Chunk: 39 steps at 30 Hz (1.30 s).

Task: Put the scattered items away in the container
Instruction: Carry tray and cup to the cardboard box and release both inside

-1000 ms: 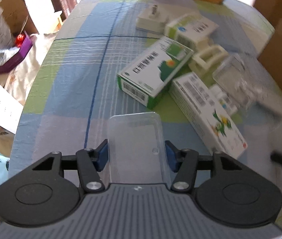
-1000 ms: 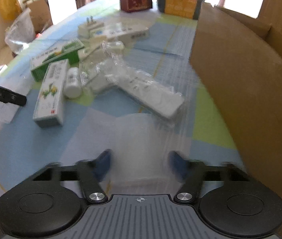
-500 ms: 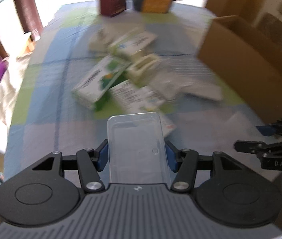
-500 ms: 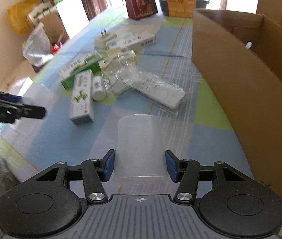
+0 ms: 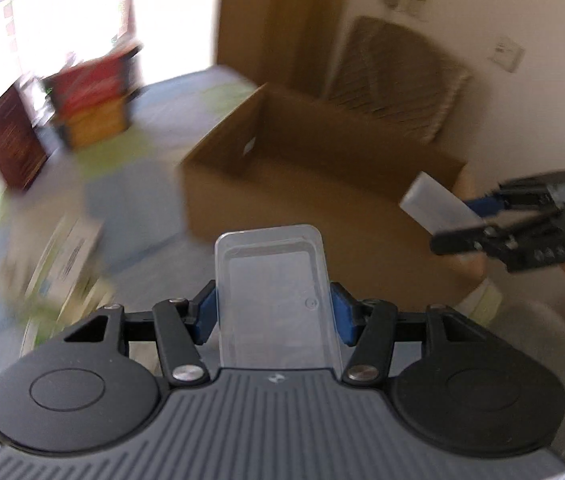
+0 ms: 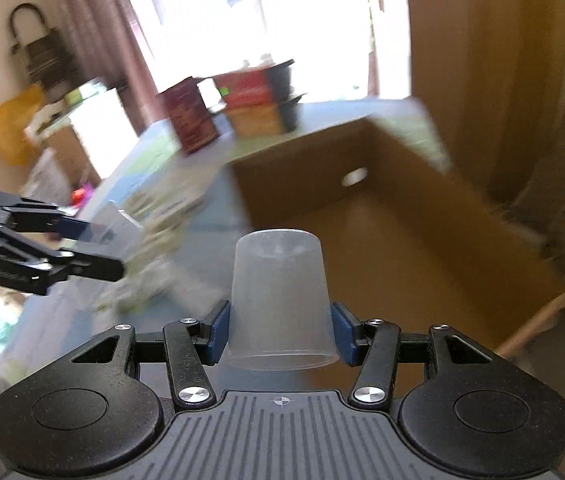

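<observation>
Clear tray (image 5: 274, 292) clamped in left gripper (image 5: 274, 312); plastic cup (image 6: 278, 300) clamped in right gripper (image 6: 280, 332), near cardboard box (image 6: 422, 240)

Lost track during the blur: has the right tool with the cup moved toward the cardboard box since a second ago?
Yes. The right tool, gripping the translucent cup, has risen from table level and now faces the cardboard box opening.

I see a dark red paper bag (image 6: 192, 118) standing on the checked tablecloth (image 5: 130, 184), beside red and yellow boxes (image 6: 254, 104). Behind them are brown curtains (image 6: 94, 40) and a bright window (image 6: 242, 12). A yellow bag (image 6: 8, 128) lies far left.
</observation>
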Each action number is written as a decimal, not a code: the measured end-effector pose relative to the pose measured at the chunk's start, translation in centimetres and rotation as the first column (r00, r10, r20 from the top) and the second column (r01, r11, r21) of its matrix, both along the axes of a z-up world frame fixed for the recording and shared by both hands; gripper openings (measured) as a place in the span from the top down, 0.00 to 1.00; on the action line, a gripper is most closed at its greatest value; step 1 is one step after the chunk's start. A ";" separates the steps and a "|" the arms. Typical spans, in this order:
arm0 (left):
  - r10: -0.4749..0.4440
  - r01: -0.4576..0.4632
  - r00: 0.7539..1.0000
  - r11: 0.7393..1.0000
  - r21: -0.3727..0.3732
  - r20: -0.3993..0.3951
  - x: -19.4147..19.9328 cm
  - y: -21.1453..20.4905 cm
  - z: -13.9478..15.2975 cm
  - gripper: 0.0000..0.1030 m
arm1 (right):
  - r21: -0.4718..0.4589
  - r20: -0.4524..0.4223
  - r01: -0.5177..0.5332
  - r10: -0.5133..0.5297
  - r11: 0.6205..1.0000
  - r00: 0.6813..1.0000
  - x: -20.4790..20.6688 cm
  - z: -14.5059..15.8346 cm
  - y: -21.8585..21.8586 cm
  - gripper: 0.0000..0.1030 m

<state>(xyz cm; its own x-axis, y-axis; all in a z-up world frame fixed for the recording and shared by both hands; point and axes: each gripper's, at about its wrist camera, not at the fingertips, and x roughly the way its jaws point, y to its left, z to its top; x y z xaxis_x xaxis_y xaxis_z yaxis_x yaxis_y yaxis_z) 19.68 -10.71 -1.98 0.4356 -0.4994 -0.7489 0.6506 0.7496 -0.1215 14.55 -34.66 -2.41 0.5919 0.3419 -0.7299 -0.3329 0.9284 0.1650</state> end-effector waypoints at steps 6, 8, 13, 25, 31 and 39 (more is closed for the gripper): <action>-0.118 0.118 0.993 0.993 -0.015 -0.012 5.0 -8.8 -0.2 0.49 | -0.074 -0.053 -0.033 0.029 0.997 0.998 4.9 -1.5 -3.8 0.46; -0.132 0.133 0.990 0.991 0.008 -0.038 6.1 -11.5 -1.4 0.49 | -0.102 -0.074 -0.064 0.056 0.993 0.996 6.1 -2.5 -4.4 0.46; -0.059 0.070 0.985 0.995 0.067 -0.161 8.0 -15.8 -5.4 0.49 | -0.188 -0.120 -0.188 0.167 0.964 0.979 8.0 -5.0 -4.6 0.46; 0.059 0.016 0.950 0.971 0.238 -0.306 6.8 -19.7 -11.2 0.49 | -0.347 -0.283 -0.318 0.225 0.882 0.932 9.2 -9.0 -4.5 0.46; 0.070 0.027 0.951 0.951 0.308 -0.300 6.4 -20.1 -12.2 0.37 | -0.399 -0.306 -0.367 0.255 0.840 0.917 8.8 -9.7 -4.5 0.37; 0.022 0.073 0.963 0.938 0.340 -0.268 5.1 -20.2 -11.8 0.14 | -0.387 -0.312 -0.397 0.288 0.832 0.906 7.9 -9.2 -4.7 0.20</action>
